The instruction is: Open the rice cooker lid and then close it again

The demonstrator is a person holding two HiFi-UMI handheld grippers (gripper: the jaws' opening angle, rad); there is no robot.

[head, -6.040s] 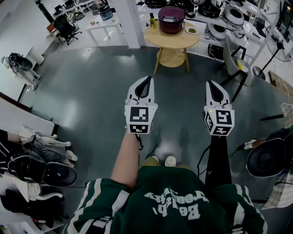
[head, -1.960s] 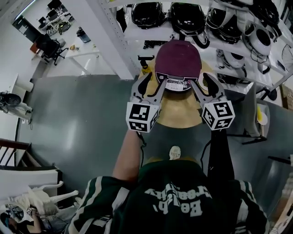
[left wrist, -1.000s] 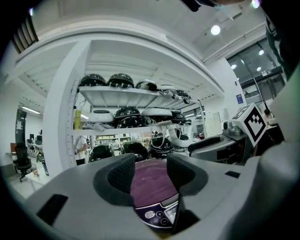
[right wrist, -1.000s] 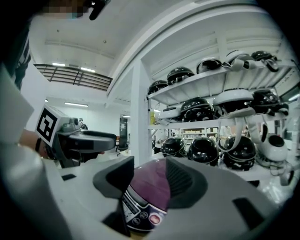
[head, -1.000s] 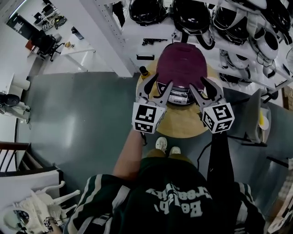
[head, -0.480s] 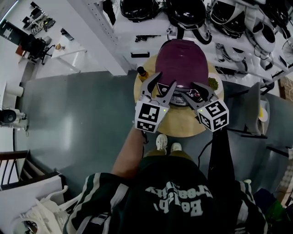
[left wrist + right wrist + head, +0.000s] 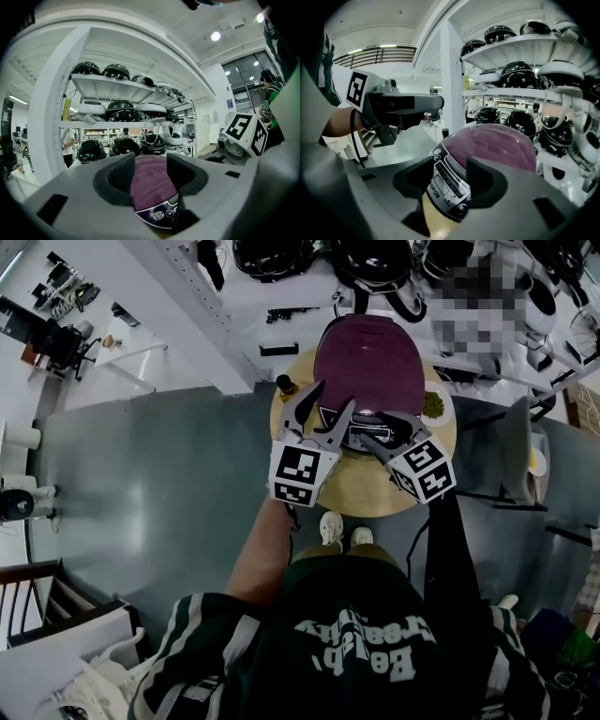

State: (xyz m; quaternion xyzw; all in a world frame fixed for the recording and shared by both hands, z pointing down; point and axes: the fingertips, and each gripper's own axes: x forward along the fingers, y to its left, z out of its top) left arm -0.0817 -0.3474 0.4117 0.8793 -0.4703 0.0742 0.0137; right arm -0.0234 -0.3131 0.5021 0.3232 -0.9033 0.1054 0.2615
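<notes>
One cooker (image 7: 367, 362), its maroon lid (image 7: 497, 140) down, sits at the far side of a round table (image 7: 361, 495) with its panel (image 7: 446, 183) facing the person. Its long axis runs straight away from the person, front edge nearest, so the hinge is probably at the back.

Both grippers come at it from the front. The right gripper (image 7: 377, 427) is the nearer. It tilts down, and the panel shows in the gap between its jaws, which stand wide apart with nothing gripped. Whatever releases the lid likely lies just above that panel, ahead of its fingers (image 7: 487, 180).

The left gripper (image 7: 333, 397) hangs near level at the front-left corner. Its jaws are also spread and empty, and the lid's curve shows beyond them.

Beside the cooker stand a bottle (image 7: 284, 385) on the left and a dish (image 7: 434, 406) on the right.
</notes>
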